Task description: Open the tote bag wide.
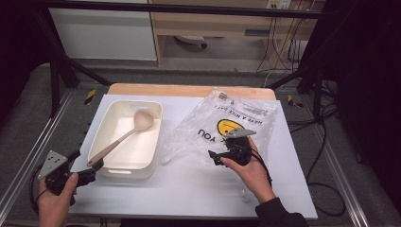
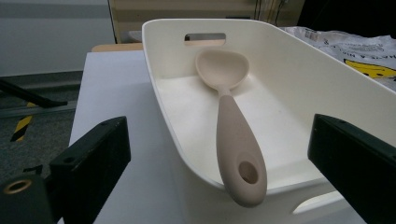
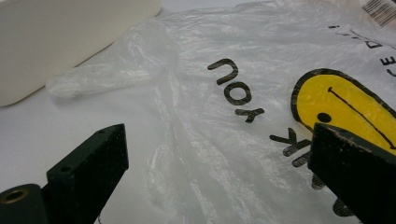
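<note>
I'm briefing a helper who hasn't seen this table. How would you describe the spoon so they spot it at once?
On the white table, look left for the cream rectangular tub beside the clear plastic bag. The spoon lies slantwise inside it, its handle sticking over the near rim. It is beige, darker than the tub, with a hole in its handle end.

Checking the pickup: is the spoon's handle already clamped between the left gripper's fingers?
No, the left gripper stands open, with the spoon handle untouched on the tub rim.

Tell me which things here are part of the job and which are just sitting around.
In the job: spoon, white tub holding it, plastic bag, left gripper open at the spoon's handle, right gripper open over the bag.

Lying about: white mat, cables on the floor.
</note>
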